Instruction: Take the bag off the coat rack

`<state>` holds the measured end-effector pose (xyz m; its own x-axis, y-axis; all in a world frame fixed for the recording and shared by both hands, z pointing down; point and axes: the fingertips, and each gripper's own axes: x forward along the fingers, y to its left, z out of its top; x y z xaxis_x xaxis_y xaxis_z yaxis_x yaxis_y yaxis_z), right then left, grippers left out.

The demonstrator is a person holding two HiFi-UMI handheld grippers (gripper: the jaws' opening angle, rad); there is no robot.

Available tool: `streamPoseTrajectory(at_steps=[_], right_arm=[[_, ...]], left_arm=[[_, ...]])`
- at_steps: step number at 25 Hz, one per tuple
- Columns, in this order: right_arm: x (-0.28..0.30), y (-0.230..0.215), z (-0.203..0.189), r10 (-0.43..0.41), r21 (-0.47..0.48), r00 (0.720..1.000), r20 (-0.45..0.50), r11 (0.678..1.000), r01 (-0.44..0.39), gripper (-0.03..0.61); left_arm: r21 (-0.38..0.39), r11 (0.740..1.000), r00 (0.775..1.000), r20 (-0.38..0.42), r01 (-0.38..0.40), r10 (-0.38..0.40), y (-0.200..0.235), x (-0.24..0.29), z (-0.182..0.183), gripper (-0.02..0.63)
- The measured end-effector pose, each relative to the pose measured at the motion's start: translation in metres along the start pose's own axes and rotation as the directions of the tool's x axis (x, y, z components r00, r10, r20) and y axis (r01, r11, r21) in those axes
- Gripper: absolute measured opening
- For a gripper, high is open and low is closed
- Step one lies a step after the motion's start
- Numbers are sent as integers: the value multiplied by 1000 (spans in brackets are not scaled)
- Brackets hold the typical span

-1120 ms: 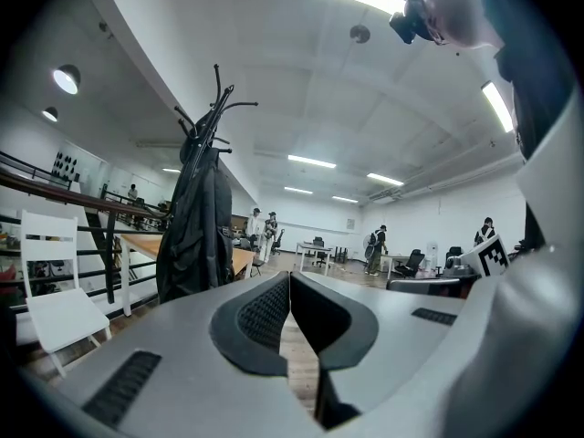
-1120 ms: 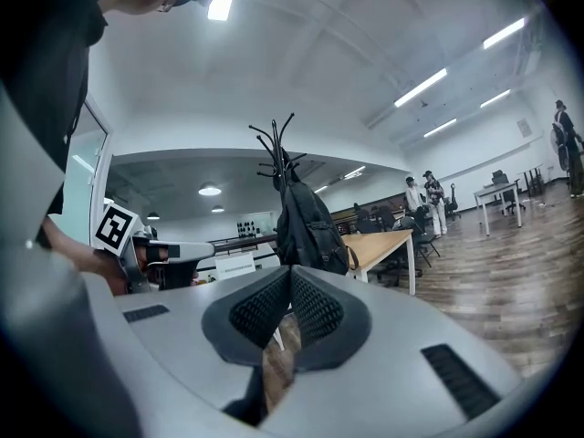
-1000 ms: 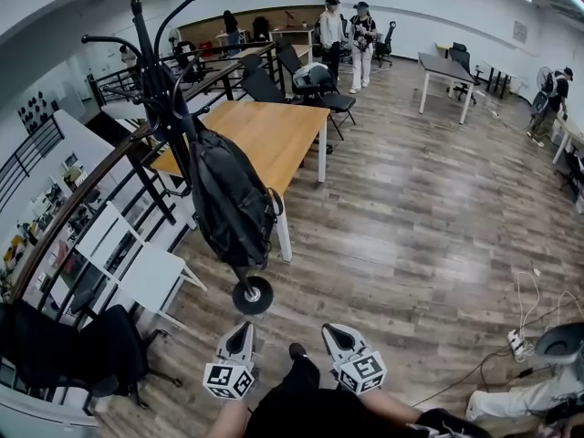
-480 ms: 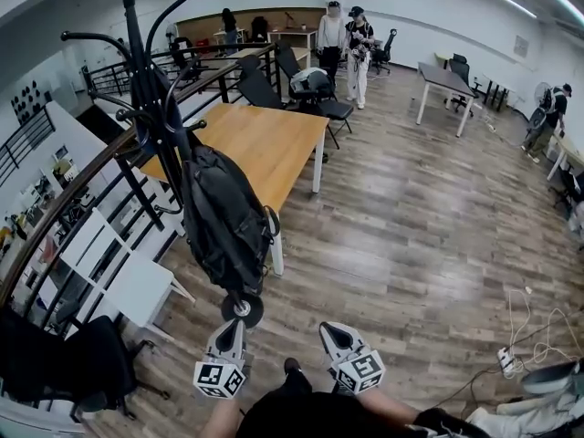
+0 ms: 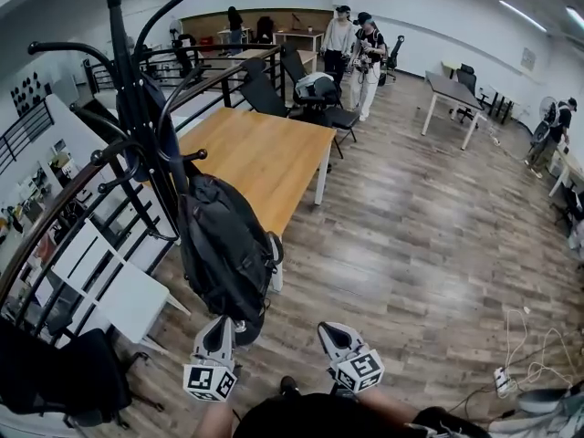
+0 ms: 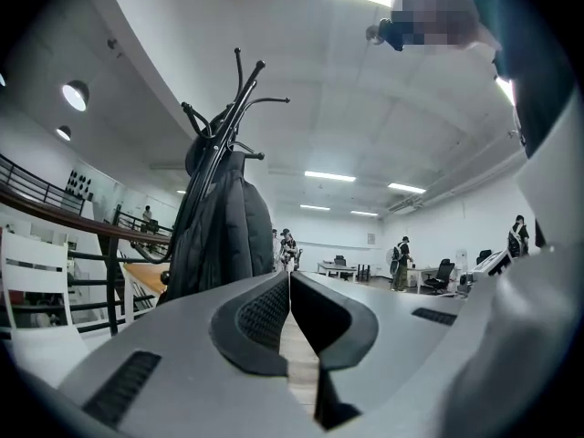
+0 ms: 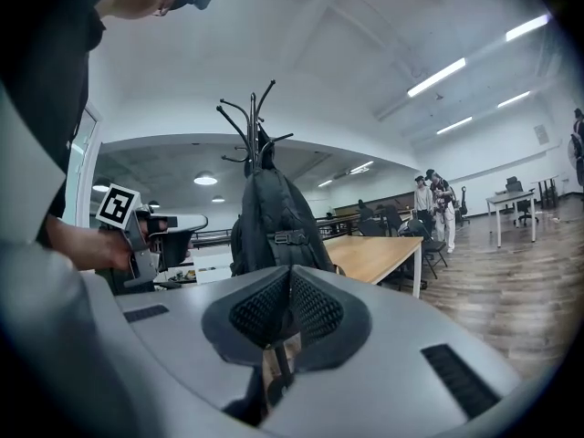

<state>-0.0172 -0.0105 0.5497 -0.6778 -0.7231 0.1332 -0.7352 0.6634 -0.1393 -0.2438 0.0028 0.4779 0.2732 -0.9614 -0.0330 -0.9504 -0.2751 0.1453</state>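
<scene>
a wooden tabletop [image 5: 265,153] stands toward 11 o'clock, black chairs [image 5: 319,103] and two standing people [image 5: 354,44] beyond it at 12, a grey tabletop [image 5: 452,88] at 1, a black railing [image 5: 55,222] at 9, a white power strip [image 5: 501,378] with cables on the plank floor [image 5: 411,235] at 4.

The person holds both tools low in front of the body, side by side and apart, with the jaws pointing forward and converging slightly. The grey plastic two-jaw left gripper [image 5: 219,321] has its black ribbed pads pressed flat together, and the white cube with black square markers [image 5: 209,380] at its rear faces up toward the head. The matching grey right gripper [image 5: 327,329] is likewise closed, pads meeting at the tips, with its own marker cube [image 5: 359,370] behind. Bare forearms [image 5: 215,420] run back to a dark top [image 5: 310,418]. In the right gripper view, the left hand [image 7: 82,245] is wrapped round the left gripper's handle.
</scene>
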Motion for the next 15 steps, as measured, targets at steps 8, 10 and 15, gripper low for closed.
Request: streamPoseTrajectory(at_steps=[8, 10, 15], right_arm=[[60, -35, 27, 22, -20, 999, 41, 1000, -21, 32], [74, -39, 32, 36, -21, 998, 48, 999, -35, 32], [105, -45, 46, 93, -25, 994, 57, 995, -91, 32]], left_arm=[[35, 998, 998, 44, -52, 50, 28, 36, 22, 17], [34, 997, 996, 53, -69, 67, 35, 40, 23, 17], [9, 994, 991, 78, -110, 109, 46, 45, 34, 17]])
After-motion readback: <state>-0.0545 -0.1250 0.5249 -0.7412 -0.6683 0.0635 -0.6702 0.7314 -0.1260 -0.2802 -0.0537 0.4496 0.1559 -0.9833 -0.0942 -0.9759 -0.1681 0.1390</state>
